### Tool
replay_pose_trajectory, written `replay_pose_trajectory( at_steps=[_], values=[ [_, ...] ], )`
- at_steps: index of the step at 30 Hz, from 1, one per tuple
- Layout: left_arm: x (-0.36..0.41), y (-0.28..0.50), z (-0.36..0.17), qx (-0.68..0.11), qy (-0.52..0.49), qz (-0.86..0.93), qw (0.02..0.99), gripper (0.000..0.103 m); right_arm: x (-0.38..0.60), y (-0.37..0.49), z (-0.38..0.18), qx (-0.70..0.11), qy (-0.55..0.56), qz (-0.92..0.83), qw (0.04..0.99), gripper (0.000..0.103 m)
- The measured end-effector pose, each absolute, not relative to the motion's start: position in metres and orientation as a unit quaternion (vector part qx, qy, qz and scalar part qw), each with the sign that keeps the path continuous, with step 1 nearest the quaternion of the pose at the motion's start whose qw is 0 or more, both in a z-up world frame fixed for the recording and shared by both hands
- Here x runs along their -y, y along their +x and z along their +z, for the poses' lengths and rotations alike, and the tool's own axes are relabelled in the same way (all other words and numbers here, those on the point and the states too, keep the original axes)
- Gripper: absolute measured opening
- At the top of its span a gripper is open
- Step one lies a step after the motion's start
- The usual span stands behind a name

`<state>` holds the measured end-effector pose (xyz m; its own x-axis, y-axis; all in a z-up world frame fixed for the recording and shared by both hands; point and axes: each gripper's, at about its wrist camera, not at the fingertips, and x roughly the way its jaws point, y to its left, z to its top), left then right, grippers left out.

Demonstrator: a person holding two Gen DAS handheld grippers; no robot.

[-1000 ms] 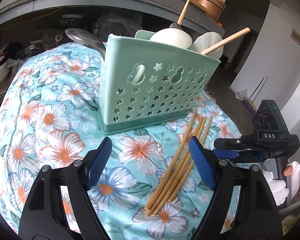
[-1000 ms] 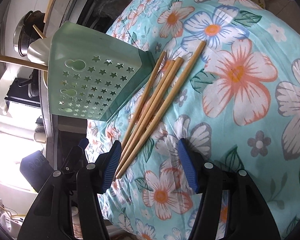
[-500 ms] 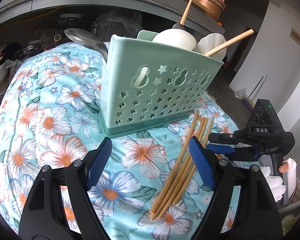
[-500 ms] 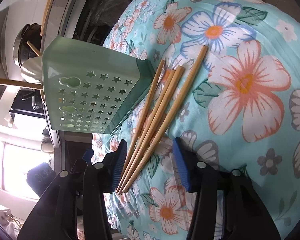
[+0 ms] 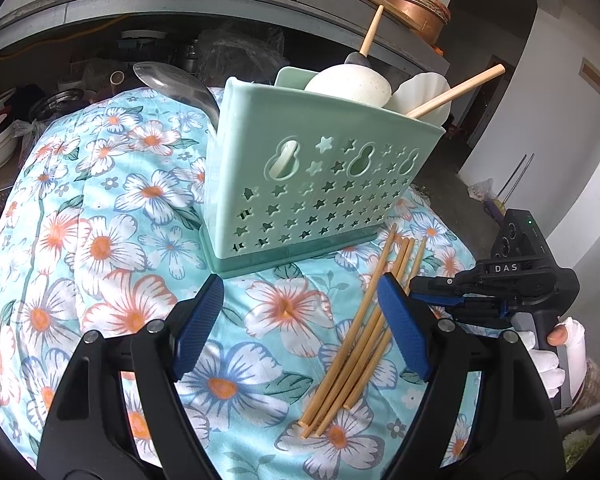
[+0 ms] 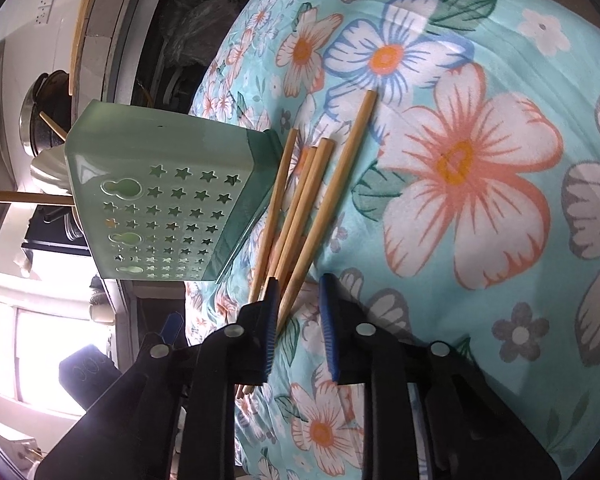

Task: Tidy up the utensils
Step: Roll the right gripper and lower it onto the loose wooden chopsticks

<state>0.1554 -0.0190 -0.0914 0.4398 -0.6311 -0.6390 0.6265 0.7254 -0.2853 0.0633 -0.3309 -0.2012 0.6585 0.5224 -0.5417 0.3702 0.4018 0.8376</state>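
The surface (image 5: 100, 248), draped in a floral cloth, filled most of both views, and on it the mint green caddy (image 5: 316, 184) stood upright, already holding white ladles (image 5: 352, 86), a metal spoon (image 5: 172, 82) and a wooden stick (image 5: 456, 92). Just beside its base, toward five o'clock in the left view, lay the task's loose chopsticks (image 5: 360, 328), four or so in a rough fan, touching one another. The step in hand looked like picking these up for the caddy. The right claw (image 6: 298, 312) had its jaws narrowed around the near ends of the sticks, not clearly pinching any; whether one stick or several lay between the pads could not be told. The left claw (image 5: 300, 320) hung wide open and empty above the cloth, one blue pad at three o'clock just over the bundle. The next move probably called for closing firmly on a chosen stick and lifting it clear without dragging its neighbours. The caddy's base, near the far tips, and the crowded ladles could hinder insertion.
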Motion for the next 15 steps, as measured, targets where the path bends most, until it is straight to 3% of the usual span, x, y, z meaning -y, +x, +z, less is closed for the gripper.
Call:
replay_pose_trajectory(
  at_steps=[15],
  values=[
    [0.018,0.142,-0.079,-0.366,-0.003,-0.368,0.855,0.075,0.353,0.055,-0.217,-0.399,0.587,0.058,0.702,0.011]
  ],
)
